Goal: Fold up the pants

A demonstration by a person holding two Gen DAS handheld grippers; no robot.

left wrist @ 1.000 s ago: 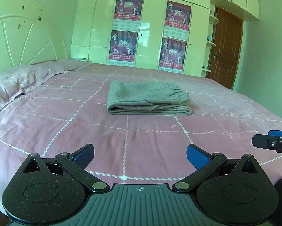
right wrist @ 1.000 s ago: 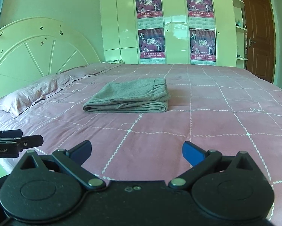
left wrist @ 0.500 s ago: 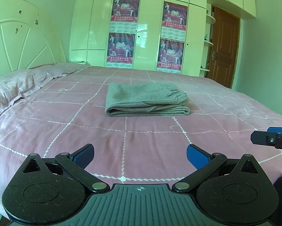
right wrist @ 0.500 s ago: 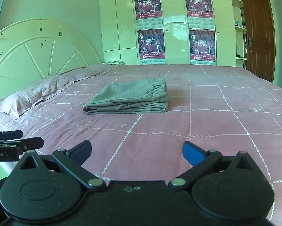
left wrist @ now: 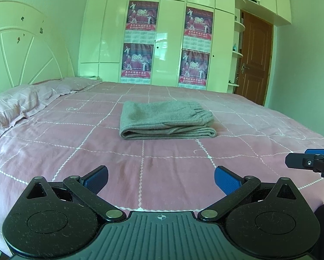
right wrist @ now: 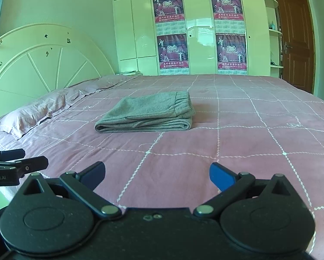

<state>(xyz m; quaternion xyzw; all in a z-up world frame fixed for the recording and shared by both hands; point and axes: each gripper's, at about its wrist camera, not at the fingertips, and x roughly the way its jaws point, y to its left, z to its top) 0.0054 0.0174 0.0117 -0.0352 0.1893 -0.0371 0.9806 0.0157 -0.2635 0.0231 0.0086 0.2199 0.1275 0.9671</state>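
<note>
The grey pants lie folded into a compact stack out in the middle of the bed, well apart from both tools. The left gripper sits back from the pants at the near edge of the bed, jaws spread wide, blue pads holding nothing. Same story for the right gripper: wide open, empty, also well short of the pants.

From the left gripper the pants lie straight ahead. From the right gripper they sit ahead and slightly to the left. Their long axis runs across both views, folded edge facing the grippers, elastic waistband at the right end. Neither gripper looks clearly nearer; I'd call it even.

To my eye the fold is done, so any coming move is likely just a retreat or a last tidy-up.

Under the pants is a pink bedspread with a white grid, smooth around the stack. Left of the pants is a pillow and a cream headboard. Beyond the pants stands a wardrobe with posters, and a brown door to its right.
</note>
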